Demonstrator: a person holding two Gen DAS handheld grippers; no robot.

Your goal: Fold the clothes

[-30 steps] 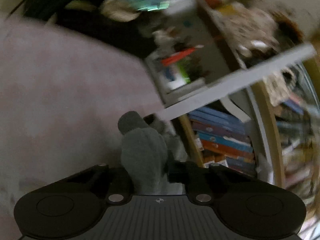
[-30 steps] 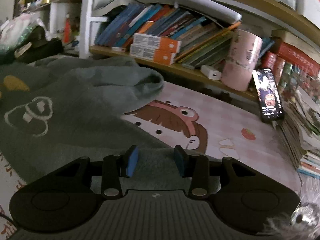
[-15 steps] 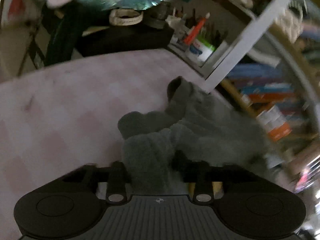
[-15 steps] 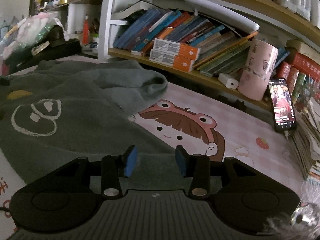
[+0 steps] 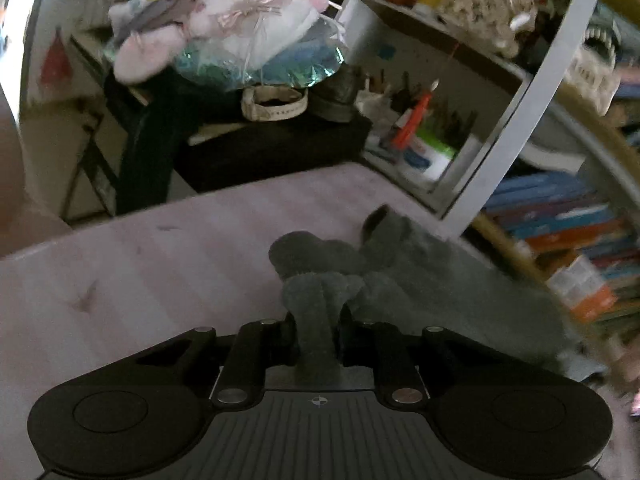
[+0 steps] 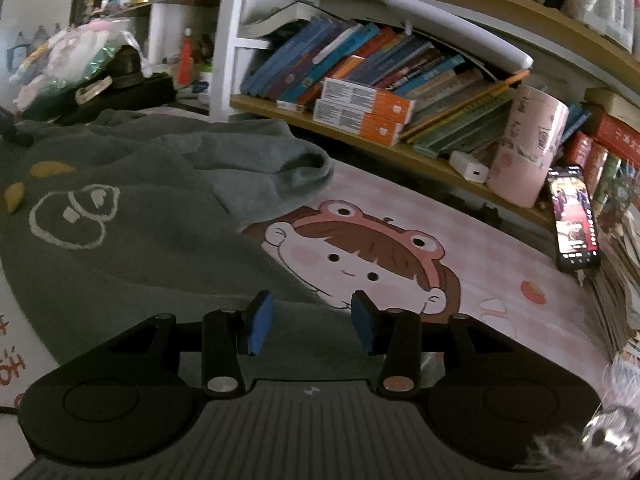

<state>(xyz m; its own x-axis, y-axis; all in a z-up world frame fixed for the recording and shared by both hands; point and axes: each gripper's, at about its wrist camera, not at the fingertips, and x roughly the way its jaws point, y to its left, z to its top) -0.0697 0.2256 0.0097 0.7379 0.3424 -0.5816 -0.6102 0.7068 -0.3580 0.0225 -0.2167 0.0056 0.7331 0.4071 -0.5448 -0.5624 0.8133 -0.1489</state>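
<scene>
A grey-green sweatshirt [image 6: 132,248] with a white outline drawing lies spread on a pink cartoon mat [image 6: 360,256], one sleeve cuff [image 6: 304,168] folded toward the shelf. In the left wrist view a bunched fold of the same sweatshirt [image 5: 432,288] rises off the pink surface. A strip of it runs down between the jaws of my left gripper [image 5: 318,332], which are closing and pinch it. My right gripper [image 6: 312,320] is open, its blue pads [image 6: 258,320] apart just above the sweatshirt's near edge, with nothing pinched.
A wooden bookshelf [image 6: 360,80] full of books runs along the far side. A pink cup [image 6: 528,148] and a lit phone [image 6: 574,224] stand at the mat's right end. On the left, a black stand [image 5: 272,148] carries plush toys [image 5: 224,28]. A white shelf post [image 5: 516,112] rises beside the sweatshirt.
The left view has rolled and swung toward the room's left side. Its jaws widened around the bunched cloth, then narrowed onto a thinner strip. The right gripper has barely shifted.
</scene>
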